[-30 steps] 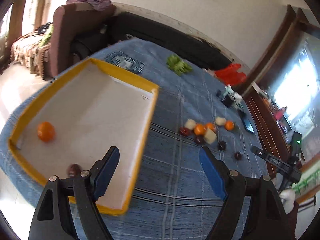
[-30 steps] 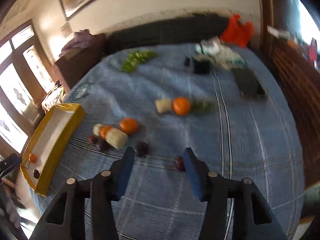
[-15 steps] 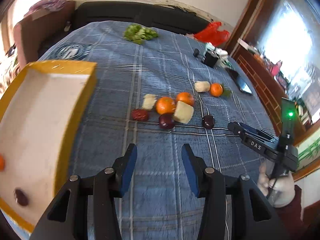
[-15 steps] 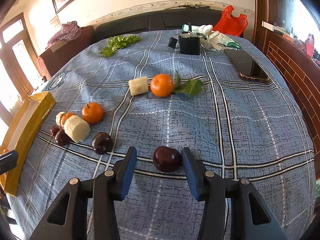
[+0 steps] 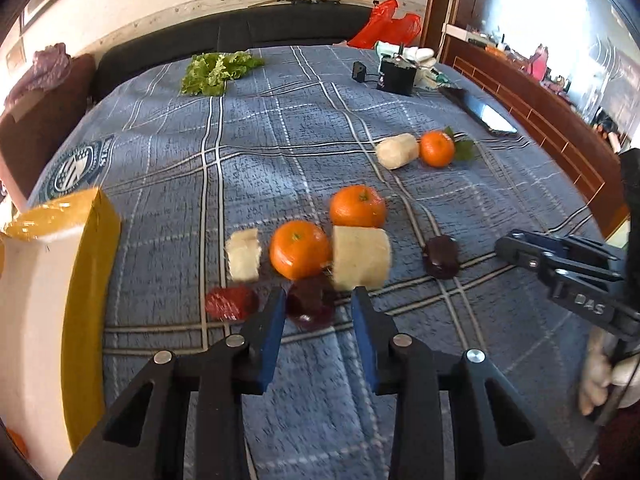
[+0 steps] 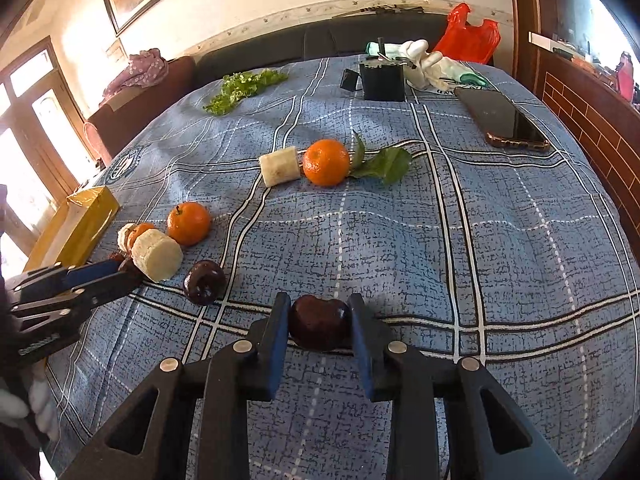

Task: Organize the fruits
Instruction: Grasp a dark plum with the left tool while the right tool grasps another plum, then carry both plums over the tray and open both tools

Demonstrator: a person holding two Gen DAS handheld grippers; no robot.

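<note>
Most fruit remains loose on the blue checked cloth (image 6: 460, 240). The right gripper (image 6: 320, 326) clamps a dark round plum (image 6: 320, 326). The left gripper (image 5: 319, 306), its jaws just closing, stands narrow around another dark plum (image 5: 310, 304); contact unclear. The yellow-rimmed tray (image 5: 86, 264) waits at left.

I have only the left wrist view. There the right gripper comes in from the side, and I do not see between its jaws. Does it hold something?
Observer: Yes. In the right wrist view the right gripper has just closed its jaws on a dark red fruit. Both pads press on its sides.
Operator: Good. Behind the far orange I see only a bit of green. What is it?
Observer: It is a short stem with green leaves. It lies flat on the cloth and reaches out from the far orange, on the side away from the white fruit piece.
</note>
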